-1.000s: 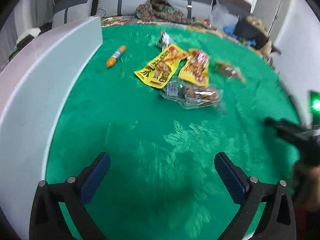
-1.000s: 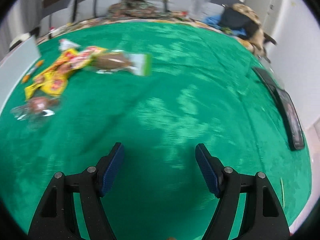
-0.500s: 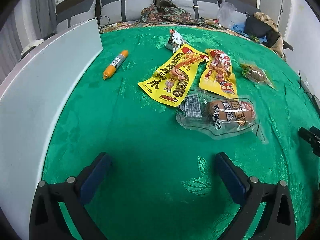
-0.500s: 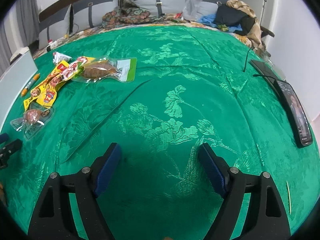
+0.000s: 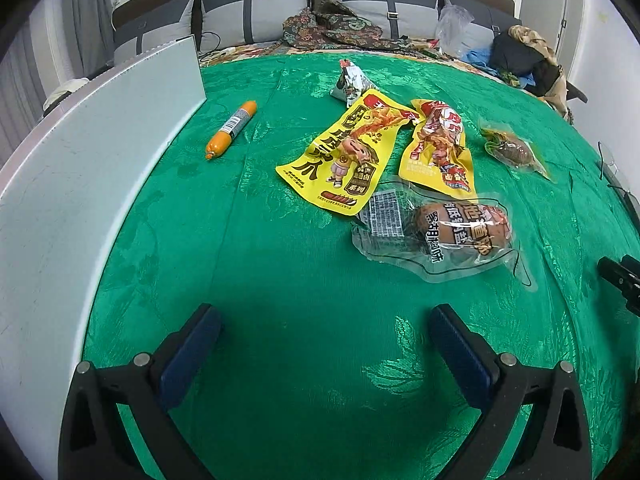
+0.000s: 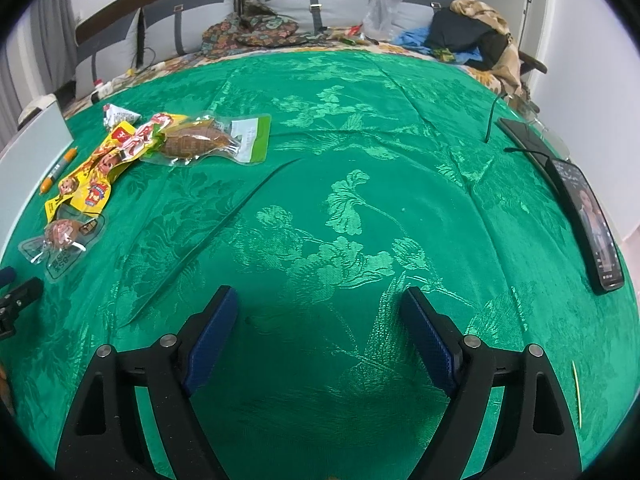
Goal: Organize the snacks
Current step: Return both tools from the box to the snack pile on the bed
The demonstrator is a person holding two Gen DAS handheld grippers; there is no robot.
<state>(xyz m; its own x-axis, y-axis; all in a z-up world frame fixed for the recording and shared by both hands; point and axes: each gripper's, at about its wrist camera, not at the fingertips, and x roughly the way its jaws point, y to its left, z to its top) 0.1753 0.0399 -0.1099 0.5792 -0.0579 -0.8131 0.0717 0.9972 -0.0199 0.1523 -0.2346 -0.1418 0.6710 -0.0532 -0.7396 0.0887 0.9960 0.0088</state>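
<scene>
Beyond the left gripper's [image 5: 324, 344] empty jaws, snack packets [image 5: 400, 168].

Green brocade tablecloth [image 5: 280, 280] — snack packets [image 5: 344, 160], orange sausage stick [image 5: 231, 129], phone [image 6: 588, 224] lie on it.

Bedroom clutter around a green brocade cloth

The green floral cloth [image 6: 360, 200] covers the whole work surface, with a long crease running across its middle. Along its right edge lie a lit phone [image 6: 592, 224] and, just behind it, a dark flat device [image 6: 520, 136] with a thin black cable [image 6: 491, 116] rising beside it. A pale green stick [image 6: 576, 392] rests near the front right. Grey cushions [image 5: 384, 8] line the headboard; below them sit a patterned fabric heap [image 5: 332, 28], a clear plastic bag [image 5: 454, 26] and a pile of dark and tan clothes [image 6: 476, 36].
</scene>
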